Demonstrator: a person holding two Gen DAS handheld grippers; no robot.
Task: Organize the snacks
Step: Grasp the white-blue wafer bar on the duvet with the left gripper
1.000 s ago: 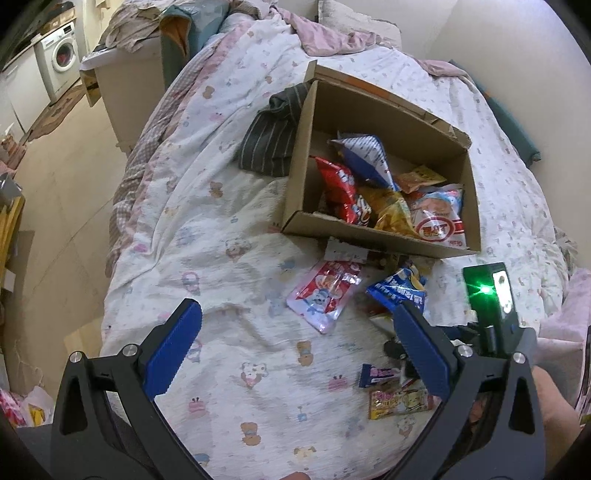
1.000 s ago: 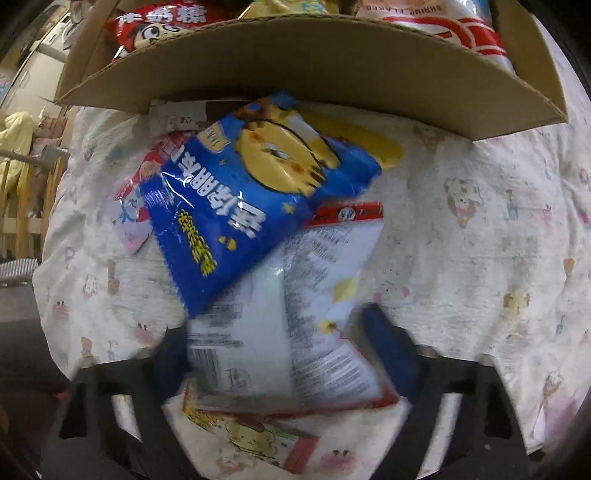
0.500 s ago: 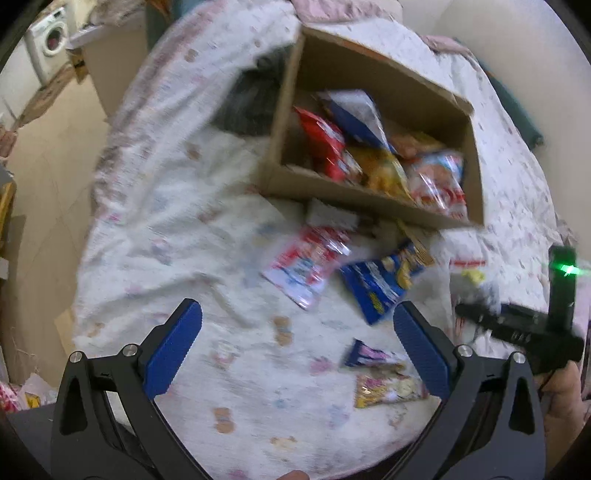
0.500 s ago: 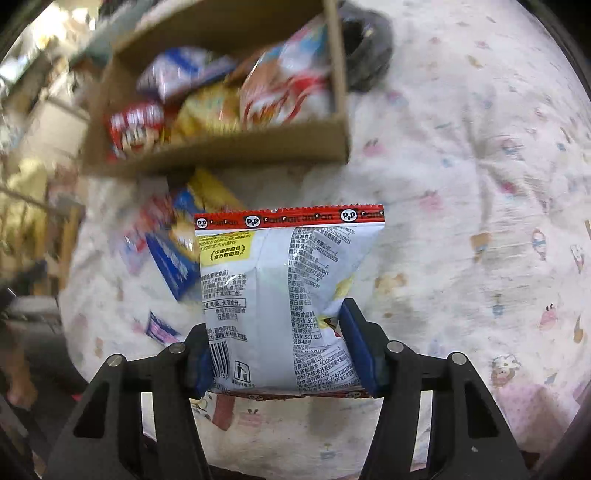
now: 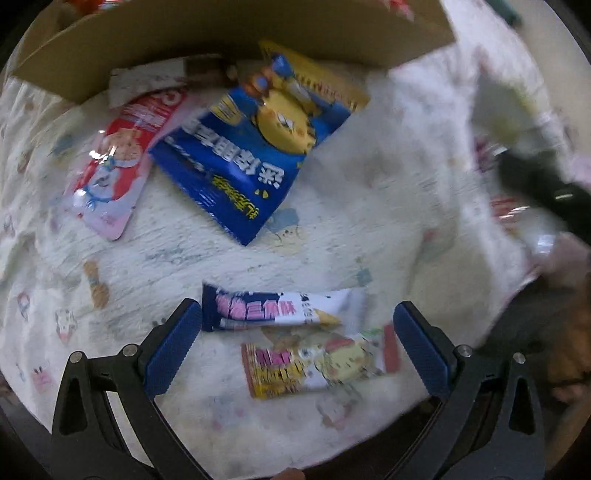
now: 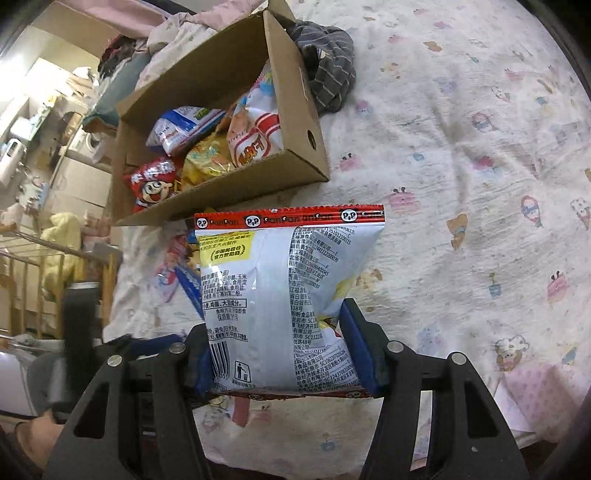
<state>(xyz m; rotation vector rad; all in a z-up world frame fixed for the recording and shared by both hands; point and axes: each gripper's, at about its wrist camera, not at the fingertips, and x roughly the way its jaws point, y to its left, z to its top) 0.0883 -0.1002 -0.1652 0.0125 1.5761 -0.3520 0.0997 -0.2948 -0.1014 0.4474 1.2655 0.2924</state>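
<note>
My right gripper (image 6: 284,354) is shut on a white PanPan snack bag (image 6: 280,295) with a red top seam and holds it above the bed, in front of the open cardboard box (image 6: 295,110) of snacks. My left gripper (image 5: 295,339) is open, low over the bed. Between its fingers lie a dark blue and white snack bar (image 5: 273,310) and a yellow and pink snack pack (image 5: 317,363). Farther off lie a blue chip bag (image 5: 255,155) and a red and pink packet (image 5: 118,158), by the box wall (image 5: 221,33).
The bed has a white cartoon-print sheet (image 6: 461,184). A grey striped cloth (image 6: 328,74) lies beside the box. The box holds several snack bags, including a red one (image 6: 155,181). The right gripper's dark body (image 5: 546,188) shows at the right of the left wrist view.
My left gripper has dropped from high over the bed to close above the two small snack packs. My right gripper has lifted the white bag off the bed and pulled back from the box.
</note>
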